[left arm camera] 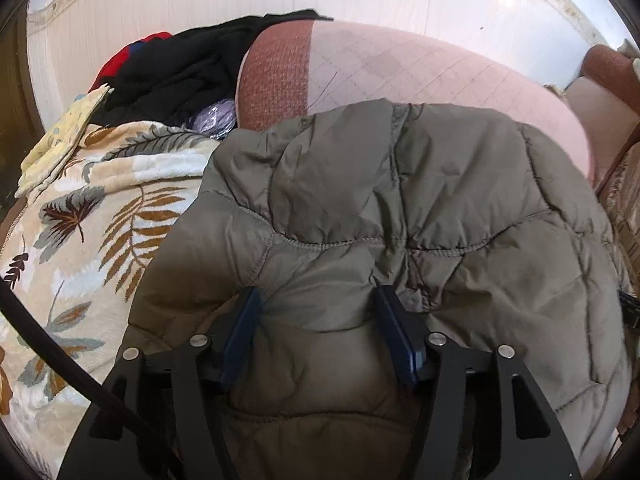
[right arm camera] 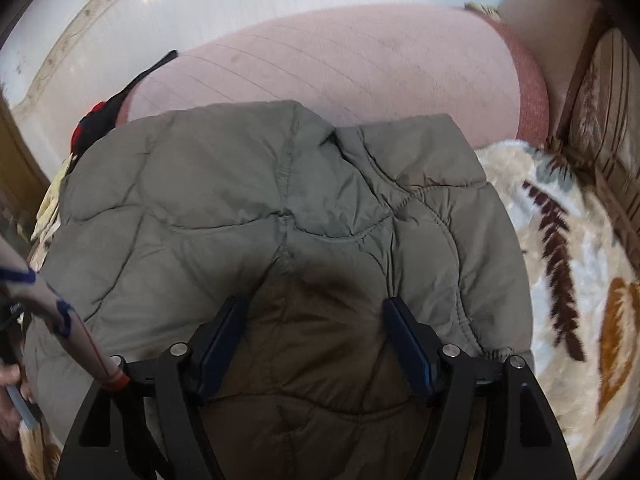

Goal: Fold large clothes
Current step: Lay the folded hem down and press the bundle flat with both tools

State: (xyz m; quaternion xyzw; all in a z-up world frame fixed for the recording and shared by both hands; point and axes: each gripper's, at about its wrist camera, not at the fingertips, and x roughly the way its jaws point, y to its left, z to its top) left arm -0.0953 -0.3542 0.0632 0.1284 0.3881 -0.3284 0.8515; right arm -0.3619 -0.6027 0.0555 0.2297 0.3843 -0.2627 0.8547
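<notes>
Left wrist: quilted jacket (left arm camera: 400, 208) on leaf-print blanket (left arm camera: 100, 216), pink sofa back (left arm camera: 420, 68), both tongs released.

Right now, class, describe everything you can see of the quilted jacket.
The quilted jacket is olive-grey, puffy, with a slightly shiny shell stitched in curved seams. It lies crumpled on a leaf-patterned blanket, its far edge against a pink sofa back. The left hand-held gripper and right hand-held gripper both stand open over it.

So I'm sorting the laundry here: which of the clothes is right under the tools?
The olive quilted jacket, spread on the leaf-print blanket. The black garments and the red one are heaped far back against the sofa's backrest.
</notes>
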